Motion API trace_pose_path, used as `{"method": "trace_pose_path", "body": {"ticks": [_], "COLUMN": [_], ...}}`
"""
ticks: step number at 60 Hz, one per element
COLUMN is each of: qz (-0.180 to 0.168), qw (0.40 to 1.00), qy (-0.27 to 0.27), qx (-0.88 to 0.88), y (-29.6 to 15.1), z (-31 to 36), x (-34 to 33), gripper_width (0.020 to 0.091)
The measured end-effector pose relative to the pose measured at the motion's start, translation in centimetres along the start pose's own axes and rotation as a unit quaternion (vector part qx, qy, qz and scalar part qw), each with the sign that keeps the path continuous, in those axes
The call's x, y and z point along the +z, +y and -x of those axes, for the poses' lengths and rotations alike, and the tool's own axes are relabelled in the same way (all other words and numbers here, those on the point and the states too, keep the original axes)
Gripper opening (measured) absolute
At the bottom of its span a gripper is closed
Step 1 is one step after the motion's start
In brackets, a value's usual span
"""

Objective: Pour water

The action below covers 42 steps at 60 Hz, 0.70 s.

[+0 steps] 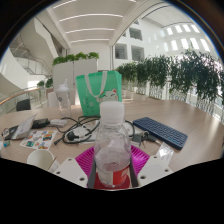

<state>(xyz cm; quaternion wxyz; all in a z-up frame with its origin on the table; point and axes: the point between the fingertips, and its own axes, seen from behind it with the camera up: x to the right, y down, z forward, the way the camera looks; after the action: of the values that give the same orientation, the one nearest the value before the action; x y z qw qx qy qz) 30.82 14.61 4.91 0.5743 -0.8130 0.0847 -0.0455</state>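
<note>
While the gripper (pixel 112 168) sat low over the table (pixel 180 118), its magenta pads (pixel 85 157) clamped a clear water bottle (pixel 112 145) upright. Beyond the bottle: green bag (pixel 99 92); right of it, a black keyboard (pixel 159 132); left, cables (pixel 70 128).

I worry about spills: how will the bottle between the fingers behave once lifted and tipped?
The bottle looks like thin clear plastic, so it may dent under a hard squeeze. It seems to hold water, so probably heavy for its size. Its smooth sides could slip against the gripper, whose fingers appear to press on it.
</note>
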Motion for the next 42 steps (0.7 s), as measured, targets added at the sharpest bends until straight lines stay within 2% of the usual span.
{"method": "trace_pose_path", "body": {"ticks": [7, 14, 16, 20, 27, 42], "qz": [0.005, 0.025, 0.042, 0.062, 0.081, 0.107], "qw": [1.0, 1.0, 0.999, 0.998, 0.996, 0.993], "qy": [-0.003, 0.0, 0.006, 0.01, 0.02, 0.045], "qx": [0.004, 0.003, 0.004, 0.008, 0.023, 0.022], "y": [0.0, 0.6, 1.2, 1.9, 3.6, 2.3], "z": [-0.1, -0.2, -0.4, -0.6, -1.0, 5.0], "x": [0.0, -0.4, -0.8, -2.2, -5.4, -21.3], "gripper_width": [0.0503, 0.0568, 0.0637, 0.0849, 0.0841, 0.0838]}}
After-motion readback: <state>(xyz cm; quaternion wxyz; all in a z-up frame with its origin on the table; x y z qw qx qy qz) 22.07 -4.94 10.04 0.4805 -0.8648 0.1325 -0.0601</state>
